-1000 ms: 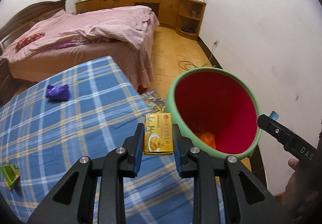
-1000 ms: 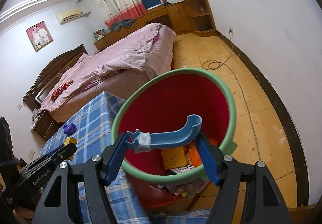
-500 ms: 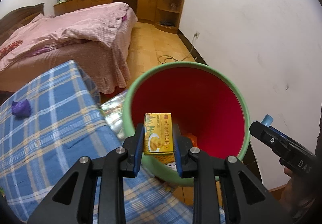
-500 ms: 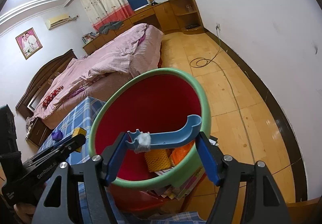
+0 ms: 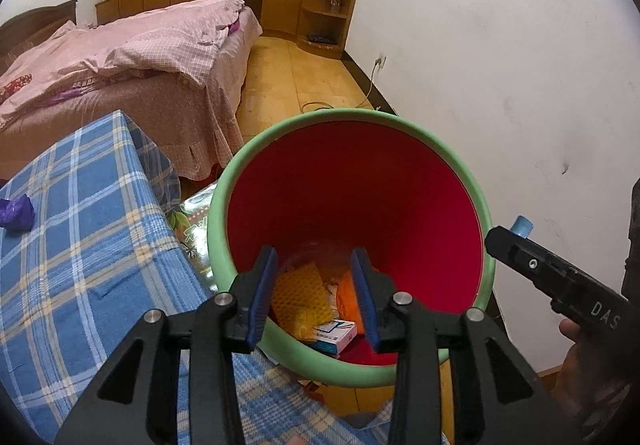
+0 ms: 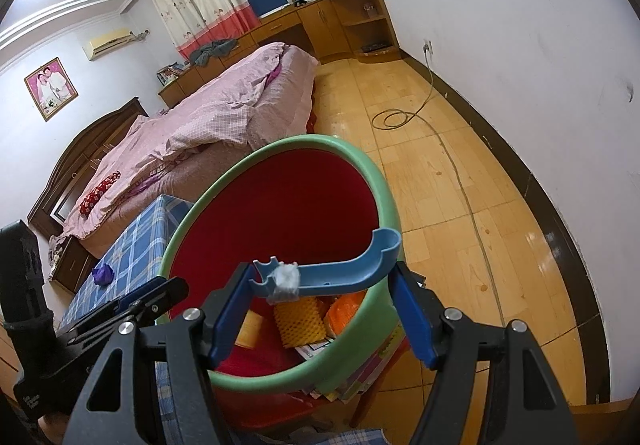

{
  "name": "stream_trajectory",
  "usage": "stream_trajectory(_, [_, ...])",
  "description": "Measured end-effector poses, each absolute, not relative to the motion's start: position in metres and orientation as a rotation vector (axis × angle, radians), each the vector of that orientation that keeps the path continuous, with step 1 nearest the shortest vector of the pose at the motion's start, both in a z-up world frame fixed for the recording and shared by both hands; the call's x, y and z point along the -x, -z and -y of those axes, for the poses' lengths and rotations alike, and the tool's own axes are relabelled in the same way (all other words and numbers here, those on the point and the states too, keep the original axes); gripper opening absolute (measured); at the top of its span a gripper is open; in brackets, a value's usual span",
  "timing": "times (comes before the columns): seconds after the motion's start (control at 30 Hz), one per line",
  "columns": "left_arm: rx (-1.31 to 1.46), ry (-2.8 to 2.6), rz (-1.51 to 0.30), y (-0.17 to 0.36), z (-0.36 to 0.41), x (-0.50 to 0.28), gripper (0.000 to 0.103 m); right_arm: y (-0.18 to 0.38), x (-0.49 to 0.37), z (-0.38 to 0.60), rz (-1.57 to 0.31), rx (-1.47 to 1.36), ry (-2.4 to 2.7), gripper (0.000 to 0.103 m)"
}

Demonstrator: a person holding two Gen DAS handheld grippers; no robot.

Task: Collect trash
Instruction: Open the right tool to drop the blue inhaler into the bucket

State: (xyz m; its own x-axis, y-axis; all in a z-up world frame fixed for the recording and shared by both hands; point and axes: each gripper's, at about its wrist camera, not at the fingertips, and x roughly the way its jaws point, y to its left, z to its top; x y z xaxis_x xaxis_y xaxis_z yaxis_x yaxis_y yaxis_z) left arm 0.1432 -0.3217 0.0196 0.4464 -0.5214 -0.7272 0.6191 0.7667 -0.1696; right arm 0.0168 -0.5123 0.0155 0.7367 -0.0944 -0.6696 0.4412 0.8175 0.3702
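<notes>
A red bin with a green rim (image 5: pixel 312 121) is tilted toward me beside the blue plaid table (image 5: pixel 80 245). My left gripper (image 5: pixel 314 293) is open and empty over the bin's mouth. Inside lie yellow mesh wrap (image 5: pixel 298 297), orange trash (image 5: pixel 348 295) and a small box (image 5: pixel 334 335). My right gripper (image 6: pixel 320 309) is shut on the bin's blue handle (image 6: pixel 340 273) and holds the bin (image 6: pixel 360 161) tilted. A yellow carton (image 6: pixel 252 329) lies inside it. A purple wrapper (image 5: pixel 16 213) lies on the table at the left.
A bed with pink bedding (image 5: pixel 120 57) stands behind the table. A white wall (image 5: pixel 500 65) is close on the right. A cable (image 6: pixel 396 117) lies on the wooden floor. Magazines sit under the bin (image 6: pixel 372 365).
My left gripper carried the yellow carton from the table edge over the bin, then opened. The carton now lies inside the bin. The right gripper kept holding the handle.
</notes>
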Motion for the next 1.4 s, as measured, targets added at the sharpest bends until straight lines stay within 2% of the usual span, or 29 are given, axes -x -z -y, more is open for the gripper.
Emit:
stream_trajectory(1.13, [-0.108, 0.619, -0.844, -0.023, 0.305, -0.151, 0.04, -0.011, -0.056, 0.513, -0.713, -0.538, 0.261, 0.072])
stream_trajectory(1.23, [-0.103, 0.613, -0.844, -0.024, 0.302, -0.153, 0.04, -0.011, -0.056, 0.515, -0.705, -0.555, 0.254, 0.084])
stream_trajectory(1.4, [-0.098, 0.605, -0.841, -0.026, 0.298, -0.153, 0.04, -0.014, -0.053, 0.513, -0.694, -0.565, 0.252, 0.085])
